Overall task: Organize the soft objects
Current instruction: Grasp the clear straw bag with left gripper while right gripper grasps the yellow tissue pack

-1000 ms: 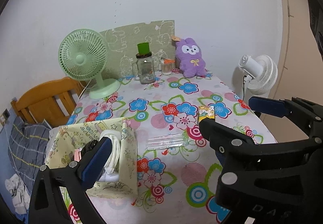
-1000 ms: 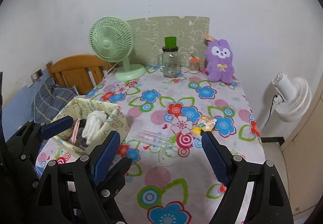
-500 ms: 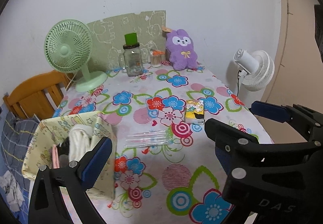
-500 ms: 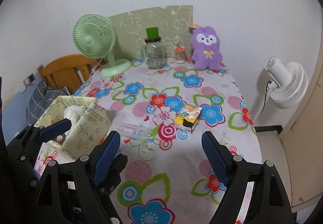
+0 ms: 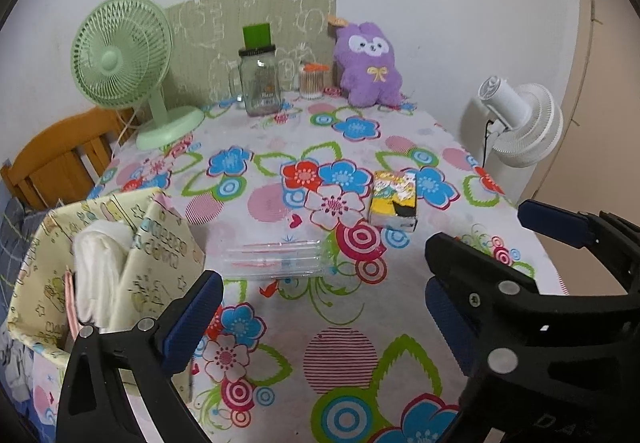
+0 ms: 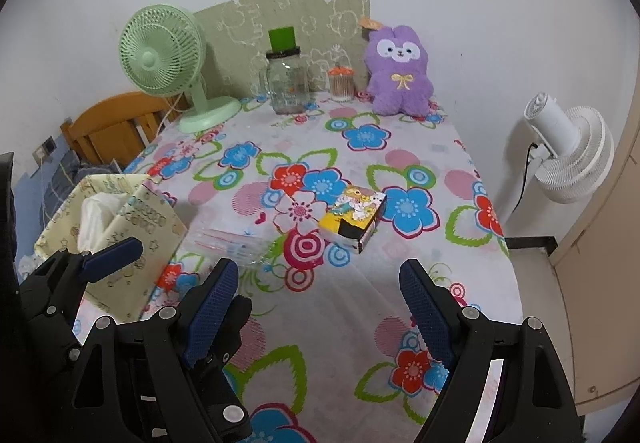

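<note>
A purple plush bunny (image 5: 370, 67) sits upright at the table's far edge against the wall; it also shows in the right wrist view (image 6: 400, 77). A yellow fabric basket (image 5: 48, 275) at the near left holds a white cloth (image 5: 100, 263) and shows in the right wrist view (image 6: 156, 219) too. My left gripper (image 5: 320, 315) is open and empty, low over the near table. My right gripper (image 6: 320, 307) is open and empty beside it. A small tissue pack (image 5: 394, 199) lies mid-table.
A clear plastic case (image 5: 276, 259) lies near the basket. A green desk fan (image 5: 124, 59), a glass jar (image 5: 260, 79) and a swab cup (image 5: 312, 79) stand at the back. A white fan (image 5: 520, 123) stands right of the table, a wooden chair (image 5: 56, 159) left.
Both grippers have swung to the right and forward over the table, so the basket has slid toward the left edge of both views. Both stay open and empty.
</note>
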A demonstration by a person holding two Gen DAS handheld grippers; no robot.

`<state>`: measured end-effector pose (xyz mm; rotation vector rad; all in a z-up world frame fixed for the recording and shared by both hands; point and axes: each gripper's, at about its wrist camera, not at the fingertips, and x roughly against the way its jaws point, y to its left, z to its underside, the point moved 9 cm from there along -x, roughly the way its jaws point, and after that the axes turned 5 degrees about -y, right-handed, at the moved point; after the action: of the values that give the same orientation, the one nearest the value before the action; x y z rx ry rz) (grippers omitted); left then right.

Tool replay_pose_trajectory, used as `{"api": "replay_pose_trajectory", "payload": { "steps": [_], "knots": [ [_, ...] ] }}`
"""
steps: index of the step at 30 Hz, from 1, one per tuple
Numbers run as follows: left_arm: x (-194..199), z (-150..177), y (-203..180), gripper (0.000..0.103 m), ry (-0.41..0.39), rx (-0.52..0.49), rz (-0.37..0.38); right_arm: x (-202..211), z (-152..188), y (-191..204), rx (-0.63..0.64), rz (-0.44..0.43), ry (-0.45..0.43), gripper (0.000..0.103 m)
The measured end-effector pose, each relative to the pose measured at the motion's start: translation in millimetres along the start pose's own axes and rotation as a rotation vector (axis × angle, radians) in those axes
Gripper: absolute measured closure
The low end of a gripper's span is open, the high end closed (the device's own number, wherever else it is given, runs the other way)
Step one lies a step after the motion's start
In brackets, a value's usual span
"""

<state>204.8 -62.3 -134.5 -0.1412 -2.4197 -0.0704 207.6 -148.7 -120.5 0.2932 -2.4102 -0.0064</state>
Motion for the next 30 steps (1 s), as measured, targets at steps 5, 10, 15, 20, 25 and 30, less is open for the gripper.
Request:
{"api": "replay_pose_trajectory", "payload": {
  "steps": [5, 10, 15, 20, 25, 30],
  "knots": [
    [-22.8, 7.6, 1.4, 0.001, 0.057, 0.017, -0.016, -14.9, 1.1, -4.7, 0.003, 0.001, 0.013, 0.018],
    [-42.3, 15.8, 5.1, 0.001, 0.103, 0.042, -0.025, -30.8, 2.5, -8.0, 0.006, -0.001, 0.035, 0.018],
    [-63.2, 24.1, 9.5, 0.001, 0.151, 0.071, -0.034, -48.0, 2.9, -10.8, 0.009, -0.003, 0.054, 0.018],
    [-81.1, 30.2, 14.5, 0.001, 0.188, 0.084, -0.059, -67.0, 6.2, -13.0, 0.0, -0.008, 0.087, 0.018],
    [-95.0, 35.6, 21.2, 0.001, 0.218, 0.108, -0.069, -84.8, 9.8, -16.1, -0.004, -0.007, 0.117, 0.018],
    [-100.7, 32.2, 24.8, 0.0, 0.209, 0.12, -0.072, -97.9, 11.3, -17.4, 0.008, -0.001, 0.135, 0.018]
  ]
}}
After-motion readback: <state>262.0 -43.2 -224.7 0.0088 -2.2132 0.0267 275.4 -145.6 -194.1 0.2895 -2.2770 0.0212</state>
